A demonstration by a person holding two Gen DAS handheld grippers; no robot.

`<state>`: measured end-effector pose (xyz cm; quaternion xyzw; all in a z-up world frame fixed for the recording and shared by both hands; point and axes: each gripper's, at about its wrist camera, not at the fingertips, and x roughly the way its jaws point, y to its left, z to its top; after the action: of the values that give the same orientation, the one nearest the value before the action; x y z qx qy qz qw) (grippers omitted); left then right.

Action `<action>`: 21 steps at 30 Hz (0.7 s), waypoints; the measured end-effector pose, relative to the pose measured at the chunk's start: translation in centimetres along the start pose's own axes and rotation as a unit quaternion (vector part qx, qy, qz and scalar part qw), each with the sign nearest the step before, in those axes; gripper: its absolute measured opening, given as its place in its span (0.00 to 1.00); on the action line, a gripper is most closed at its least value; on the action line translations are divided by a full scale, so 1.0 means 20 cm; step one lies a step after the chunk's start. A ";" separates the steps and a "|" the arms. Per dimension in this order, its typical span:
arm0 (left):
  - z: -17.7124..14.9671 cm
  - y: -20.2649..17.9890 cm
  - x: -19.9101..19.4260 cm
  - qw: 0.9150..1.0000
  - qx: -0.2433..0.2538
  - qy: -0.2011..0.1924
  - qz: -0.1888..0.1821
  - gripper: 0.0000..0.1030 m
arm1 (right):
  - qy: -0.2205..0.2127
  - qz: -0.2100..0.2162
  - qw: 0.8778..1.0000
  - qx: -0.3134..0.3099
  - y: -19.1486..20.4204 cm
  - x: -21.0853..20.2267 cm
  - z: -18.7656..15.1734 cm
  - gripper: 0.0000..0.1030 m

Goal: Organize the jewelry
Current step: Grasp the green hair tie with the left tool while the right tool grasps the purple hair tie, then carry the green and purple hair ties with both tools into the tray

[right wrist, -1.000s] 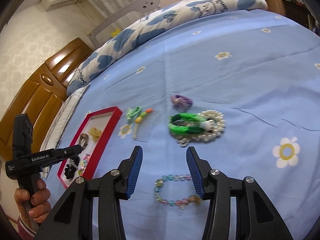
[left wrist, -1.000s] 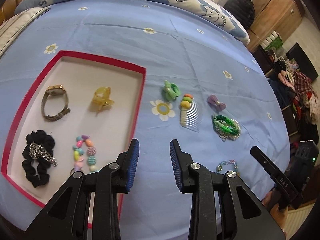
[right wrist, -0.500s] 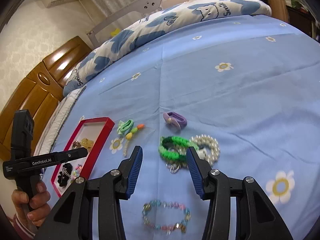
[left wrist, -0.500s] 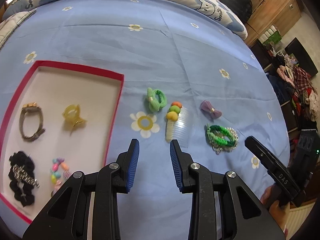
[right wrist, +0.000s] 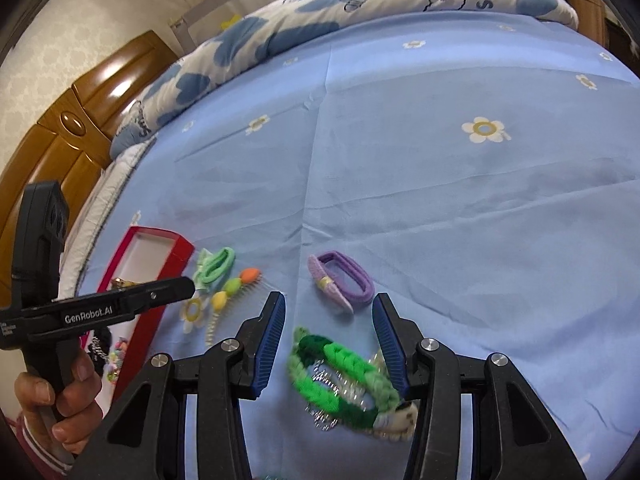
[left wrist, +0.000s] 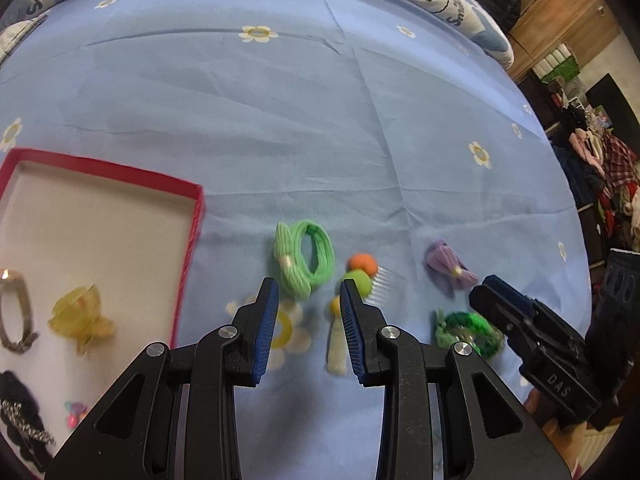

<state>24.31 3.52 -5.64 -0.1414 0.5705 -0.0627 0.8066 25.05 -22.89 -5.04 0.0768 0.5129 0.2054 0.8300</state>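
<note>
My left gripper (left wrist: 308,322) is open and empty, just short of a light green hair tie (left wrist: 304,260) on the blue bedsheet. Right of the tie lies a clear comb with orange, green and yellow balls (left wrist: 360,276). A purple bow hair tie (left wrist: 450,266) and a green braided bracelet (left wrist: 468,328) lie further right. My right gripper (right wrist: 330,320) is open above the green braided bracelet (right wrist: 340,372), which rests on a pearl bracelet (right wrist: 380,364); the pads do not touch either. The purple hair tie (right wrist: 344,280) lies just beyond its fingertips.
A red-rimmed box (left wrist: 188,248) at the left holds a yellow claw clip (left wrist: 80,316), a watch (left wrist: 16,312), a black scrunchie (left wrist: 20,412) and coloured beads (left wrist: 76,418). A patterned quilt (right wrist: 360,4) lines the far edge. A hand (right wrist: 60,392) holds the left gripper.
Both grippers moved forward and down. The left one shifted right, from the box toward the green hair tie. The right one came over the green bracelet; the small beaded bracelet left view.
</note>
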 end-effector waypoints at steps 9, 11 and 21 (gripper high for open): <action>0.03 0.03 0.09 1.000 -0.006 0.009 0.005 0.17 | 0.012 -0.004 1.000 0.010 -0.06 0.08 -0.01 0.20; 0.03 0.03 0.08 1.000 -0.002 0.004 0.007 0.15 | 0.011 -0.008 1.000 0.012 -0.07 0.08 -0.01 0.09; -0.02 0.05 -0.05 1.000 -0.005 -0.021 -0.012 0.11 | -0.025 -0.007 1.000 0.002 -0.05 -0.04 -0.01 0.00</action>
<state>23.49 4.67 -5.07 -0.1536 0.5515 -0.0668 0.8172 24.77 -24.05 -4.90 0.0797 0.4929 0.1963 0.8439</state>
